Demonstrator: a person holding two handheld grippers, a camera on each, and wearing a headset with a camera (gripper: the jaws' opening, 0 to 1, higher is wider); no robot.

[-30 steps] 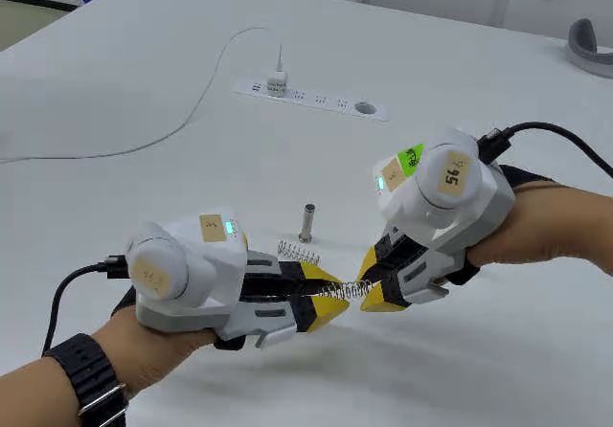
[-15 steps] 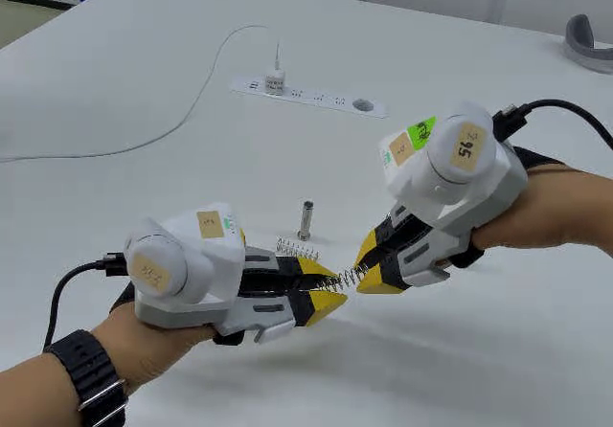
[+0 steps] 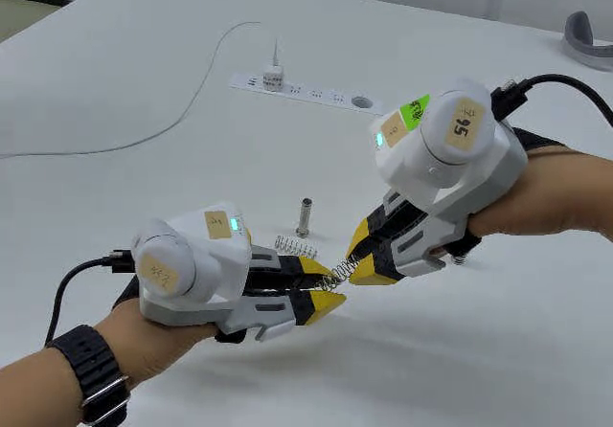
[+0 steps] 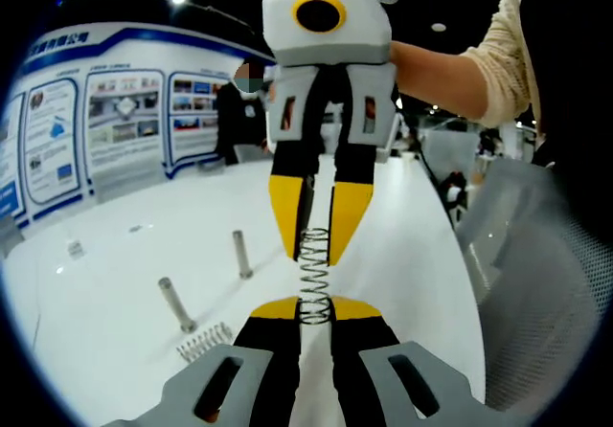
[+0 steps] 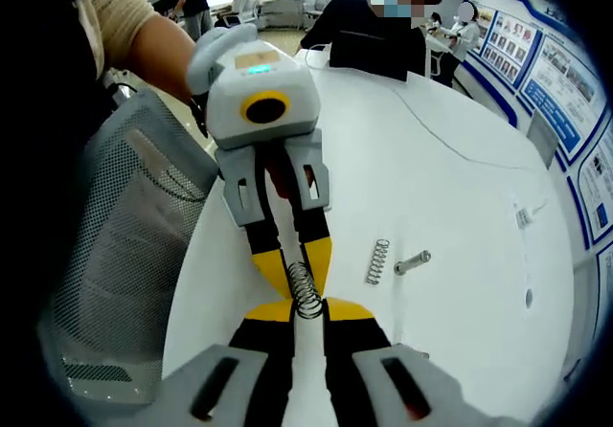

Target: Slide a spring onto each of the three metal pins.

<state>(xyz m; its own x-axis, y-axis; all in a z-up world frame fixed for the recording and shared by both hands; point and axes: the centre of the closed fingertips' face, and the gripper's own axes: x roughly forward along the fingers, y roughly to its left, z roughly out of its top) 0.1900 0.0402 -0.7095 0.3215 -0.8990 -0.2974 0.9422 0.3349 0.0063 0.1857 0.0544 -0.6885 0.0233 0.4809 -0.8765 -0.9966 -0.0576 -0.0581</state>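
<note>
Spring (image 3: pixel 337 272), head view centre: left tool (image 3: pixel 321 288) and right tool (image 3: pixel 362 262) are each pinching one end above the desk (image 3: pixel 431 370), probably handing over; next needing alignment over the pin (image 3: pixel 305 216).

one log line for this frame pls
left gripper: shut on spring | right gripper: shut on other end | spring: held above table | loose spring: lying on table beside bare upright pin
</note>
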